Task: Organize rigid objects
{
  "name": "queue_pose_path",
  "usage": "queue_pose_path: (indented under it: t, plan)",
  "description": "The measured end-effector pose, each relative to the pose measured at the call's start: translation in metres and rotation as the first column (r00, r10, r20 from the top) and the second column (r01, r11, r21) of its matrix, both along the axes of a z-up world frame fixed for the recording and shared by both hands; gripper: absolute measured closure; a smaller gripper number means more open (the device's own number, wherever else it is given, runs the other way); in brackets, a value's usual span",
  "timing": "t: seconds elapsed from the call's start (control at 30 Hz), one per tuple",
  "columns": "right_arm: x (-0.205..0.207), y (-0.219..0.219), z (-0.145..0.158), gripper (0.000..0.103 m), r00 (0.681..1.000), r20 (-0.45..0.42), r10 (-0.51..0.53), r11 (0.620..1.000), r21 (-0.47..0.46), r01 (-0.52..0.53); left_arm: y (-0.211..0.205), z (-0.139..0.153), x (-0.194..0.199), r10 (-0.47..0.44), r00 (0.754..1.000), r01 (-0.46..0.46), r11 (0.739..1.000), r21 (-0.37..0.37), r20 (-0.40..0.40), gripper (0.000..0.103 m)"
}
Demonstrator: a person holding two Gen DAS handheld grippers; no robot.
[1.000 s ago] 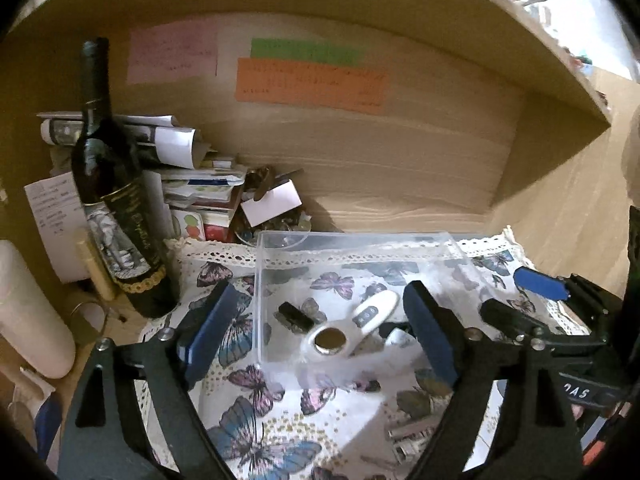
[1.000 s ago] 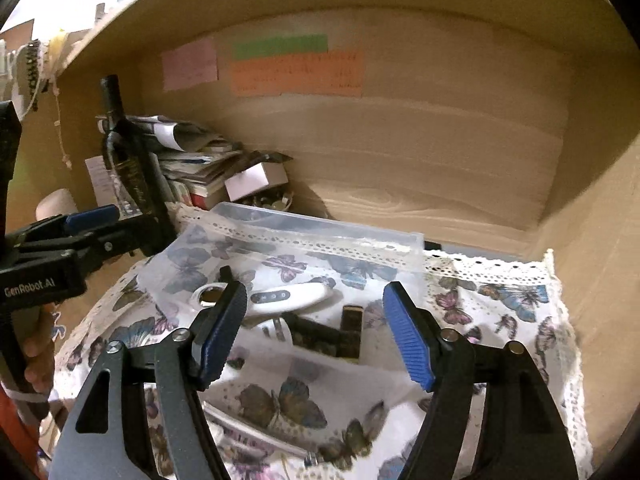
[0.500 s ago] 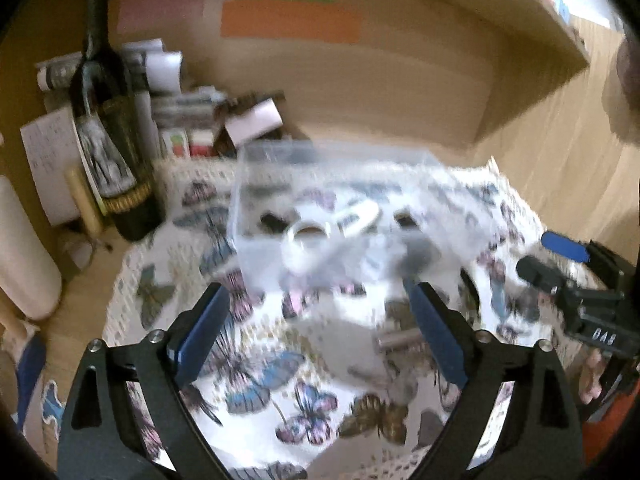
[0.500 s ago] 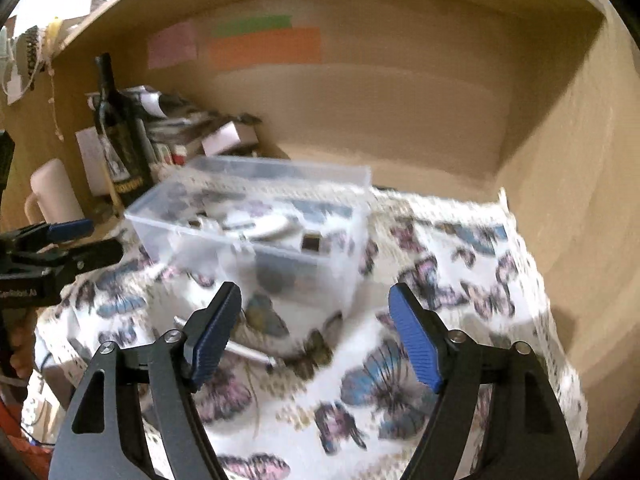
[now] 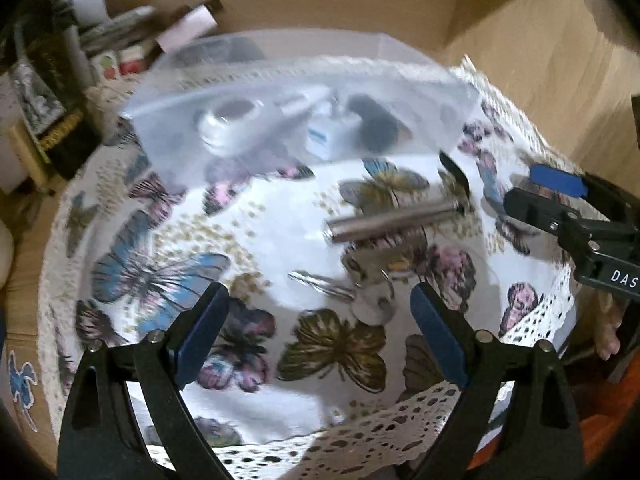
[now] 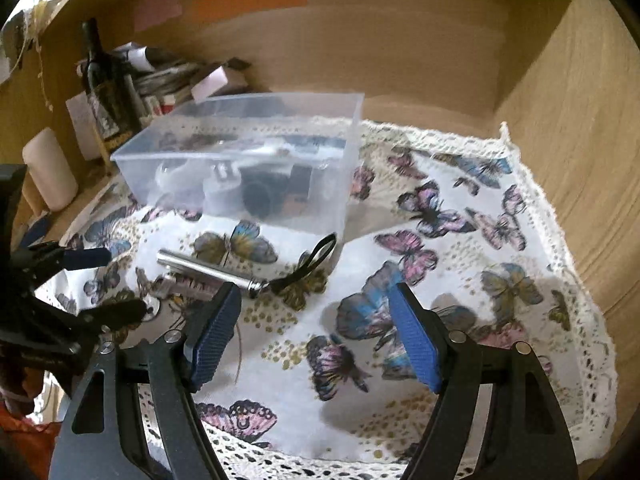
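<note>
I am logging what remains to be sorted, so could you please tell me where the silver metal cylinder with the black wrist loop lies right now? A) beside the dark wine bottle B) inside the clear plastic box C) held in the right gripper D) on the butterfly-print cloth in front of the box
D: the silver metal cylinder with the black wrist loop lies on the butterfly-print cloth, outside the clear plastic box, with both grippers empty.

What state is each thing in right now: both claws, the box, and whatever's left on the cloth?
Left claw: open, empty, above the keys.
Right claw: open, empty, above the cloth.
Clear plastic box: no lid on, upright, holds several items.
Metal cylinder: lying flat on the cloth, outside the box, black strap attached.
Keys: loose on the cloth, outside the box.
Wine bottle: upright.
</note>
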State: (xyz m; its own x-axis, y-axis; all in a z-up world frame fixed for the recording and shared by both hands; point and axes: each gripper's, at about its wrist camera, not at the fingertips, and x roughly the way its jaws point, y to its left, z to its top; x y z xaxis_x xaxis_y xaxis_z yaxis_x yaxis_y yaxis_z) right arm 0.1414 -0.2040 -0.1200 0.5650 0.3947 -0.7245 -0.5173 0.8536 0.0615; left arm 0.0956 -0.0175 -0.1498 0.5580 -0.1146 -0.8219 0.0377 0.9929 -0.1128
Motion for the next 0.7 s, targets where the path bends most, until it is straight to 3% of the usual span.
queue_pose_path:
  t: [0.27, 0.33, 0.47, 0.7]
  plan:
    - [0.003, 0.012, -0.007, 0.029, 0.999, -0.025, 0.03, 1.0, -0.002, -0.03, -0.015, -0.007, 0.006, -0.061, 0.998, 0.061, 0.995, 0.078, -0.002, 0.01]
    - [0.004, 0.014, -0.007, 0.029, 0.999, -0.026, 0.038, 0.999, 0.0, -0.038, -0.015, -0.006, 0.005, -0.07, 0.998, 0.069, 0.995, 0.077, 0.008, 0.015]
    - [0.005, 0.021, -0.004, 0.029, 0.998, -0.021, 0.067, 0.998, 0.005, -0.067, -0.014, -0.004, 0.002, -0.082, 0.996, 0.079, 0.994, 0.075, 0.037, 0.043]
    - [0.011, 0.046, -0.003, 0.029, 0.988, -0.022, 0.153, 0.988, -0.005, -0.153, -0.003, -0.001, -0.005, -0.05, 0.997, 0.048, 0.998, 0.046, 0.051, 0.044]
